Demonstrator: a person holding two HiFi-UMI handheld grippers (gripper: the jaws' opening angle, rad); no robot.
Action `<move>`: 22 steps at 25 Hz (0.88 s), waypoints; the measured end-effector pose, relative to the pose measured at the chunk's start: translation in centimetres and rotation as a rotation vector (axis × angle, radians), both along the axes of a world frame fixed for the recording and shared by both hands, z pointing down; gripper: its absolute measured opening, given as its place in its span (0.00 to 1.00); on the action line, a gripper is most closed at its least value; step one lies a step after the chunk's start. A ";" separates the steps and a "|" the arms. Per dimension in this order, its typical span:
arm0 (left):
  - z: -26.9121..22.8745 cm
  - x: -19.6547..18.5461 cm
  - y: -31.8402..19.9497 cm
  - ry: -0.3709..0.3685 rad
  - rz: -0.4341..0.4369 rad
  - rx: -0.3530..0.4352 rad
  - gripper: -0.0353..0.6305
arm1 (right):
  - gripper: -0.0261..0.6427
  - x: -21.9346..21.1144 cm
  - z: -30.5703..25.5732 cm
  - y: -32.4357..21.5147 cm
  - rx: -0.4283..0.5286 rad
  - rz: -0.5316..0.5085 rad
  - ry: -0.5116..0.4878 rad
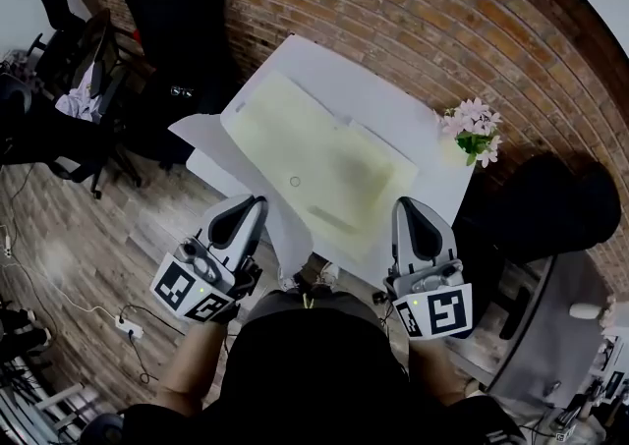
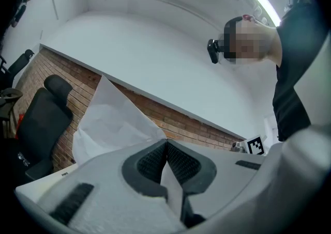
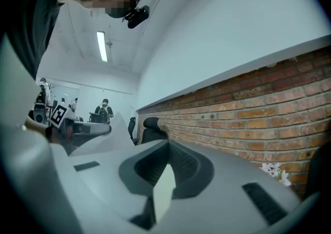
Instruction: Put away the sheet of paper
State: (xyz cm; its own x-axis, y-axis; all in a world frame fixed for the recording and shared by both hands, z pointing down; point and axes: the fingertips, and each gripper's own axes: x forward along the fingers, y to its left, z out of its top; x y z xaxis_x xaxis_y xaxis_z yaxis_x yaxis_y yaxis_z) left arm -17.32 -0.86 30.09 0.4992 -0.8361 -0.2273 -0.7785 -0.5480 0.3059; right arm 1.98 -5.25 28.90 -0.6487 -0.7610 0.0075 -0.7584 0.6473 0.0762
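Left gripper (image 2: 166, 142) is clamped tight on the sheet of paper (image 2: 111, 119), which flares up and away to its left, hanging off the table's (image 1: 378, 89) left edge. Right gripper (image 3: 168, 147) is pinched shut too, on a pale sliver (sheet or that yellowish folder (image 1: 314, 163)? Can't tell). The folder's long side runs diagonally ahead of both grippers, and the left is nearer the loose paper. How much of the sheet lies under the folder is hidden.

White paper (image 2: 114, 119), red-brown brick wall (image 1: 423, 11)
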 end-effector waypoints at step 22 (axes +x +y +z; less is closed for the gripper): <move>18.9 -5.3 -12.7 -0.136 0.233 -0.437 0.09 | 0.06 3.2 3.2 -2.0 -0.076 0.057 -0.010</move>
